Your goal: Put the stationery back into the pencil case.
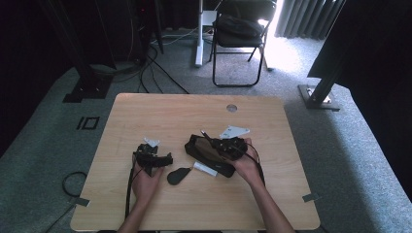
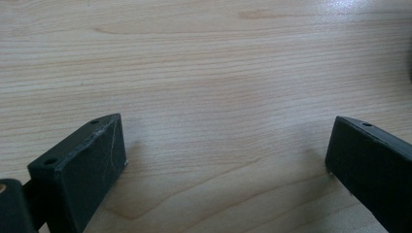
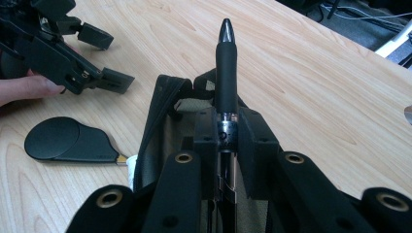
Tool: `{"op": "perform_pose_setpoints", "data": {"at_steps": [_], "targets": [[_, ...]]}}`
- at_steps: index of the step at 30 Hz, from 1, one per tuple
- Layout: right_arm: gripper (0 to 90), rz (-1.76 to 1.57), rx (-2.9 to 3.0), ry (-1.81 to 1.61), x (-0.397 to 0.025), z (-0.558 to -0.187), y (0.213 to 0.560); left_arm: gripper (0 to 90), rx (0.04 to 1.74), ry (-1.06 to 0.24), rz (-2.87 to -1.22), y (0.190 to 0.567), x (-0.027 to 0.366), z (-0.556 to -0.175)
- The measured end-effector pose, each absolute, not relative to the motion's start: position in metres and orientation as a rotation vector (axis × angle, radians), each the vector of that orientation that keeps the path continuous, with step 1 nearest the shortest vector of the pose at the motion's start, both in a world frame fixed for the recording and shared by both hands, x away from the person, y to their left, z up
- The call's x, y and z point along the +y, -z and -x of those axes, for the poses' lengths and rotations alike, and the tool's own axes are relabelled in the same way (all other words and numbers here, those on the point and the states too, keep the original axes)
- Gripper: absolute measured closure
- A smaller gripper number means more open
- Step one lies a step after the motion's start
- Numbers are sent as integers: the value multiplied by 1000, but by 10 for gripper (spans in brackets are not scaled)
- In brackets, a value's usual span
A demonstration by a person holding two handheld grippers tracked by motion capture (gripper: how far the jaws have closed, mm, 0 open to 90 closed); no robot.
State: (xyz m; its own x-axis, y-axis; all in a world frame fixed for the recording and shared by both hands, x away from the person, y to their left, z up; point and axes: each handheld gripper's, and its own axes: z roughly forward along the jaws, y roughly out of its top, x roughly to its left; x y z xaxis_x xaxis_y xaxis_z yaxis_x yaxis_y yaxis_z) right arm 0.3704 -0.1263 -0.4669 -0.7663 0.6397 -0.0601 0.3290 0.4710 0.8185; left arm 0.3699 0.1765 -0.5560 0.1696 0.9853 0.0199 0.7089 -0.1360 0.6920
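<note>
My right gripper [image 3: 227,126] is shut on a black pen [image 3: 226,73] whose pointed tip faces away from me. It hovers over an open black pouch [image 3: 160,111] with a khaki lining. In the high view that gripper [image 1: 228,145] sits over the pouch [image 1: 200,153] right of the table's centre, and the pen [image 1: 208,137] sticks out up and to the left. My left gripper [image 2: 223,145] is open over bare wood, nothing between its fingers. A hand holds it [image 1: 160,158] left of the pouch, and it [image 3: 109,58] also appears in the right gripper view.
A flat black teardrop-shaped piece [image 1: 179,175] [image 3: 65,140] lies between the two hands, a small white item [image 1: 205,168] beside it against the pouch. The wooden table [image 1: 160,111] has a cable hole [image 1: 231,108] at the back. A folding chair [image 1: 240,34] stands beyond.
</note>
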Motion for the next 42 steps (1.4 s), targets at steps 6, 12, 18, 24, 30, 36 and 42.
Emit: {"op": "perform_pose_setpoints", "data": {"at_steps": [6,12,18,24,30,36,42], "targets": [[794,-819,2372,-1187,-127,-370,470,13,1596,-664,-1910,556,176,-370],[793,-814,2379,-1180,-126,-370,472,13,1596,-664,-1909,556,176,-370],[794,-818,2388,-1164,-126,-370,476,13,1596,-664,-1909,556,176,-370],[793,-827,2395,-1156,-128,-370,478,13,1596,-664,-1909,556,176,-370],[793,-829,2401,-1146,-128,-369,481,13,1596,-664,-1909,556,176,-370],[793,-825,2412,-1114,-128,-368,485,13,1596,-664,-1909,556,176,-370],[793,-820,2425,-1092,-129,-367,488,13,1596,-664,-1909,556,176,-370]]}}
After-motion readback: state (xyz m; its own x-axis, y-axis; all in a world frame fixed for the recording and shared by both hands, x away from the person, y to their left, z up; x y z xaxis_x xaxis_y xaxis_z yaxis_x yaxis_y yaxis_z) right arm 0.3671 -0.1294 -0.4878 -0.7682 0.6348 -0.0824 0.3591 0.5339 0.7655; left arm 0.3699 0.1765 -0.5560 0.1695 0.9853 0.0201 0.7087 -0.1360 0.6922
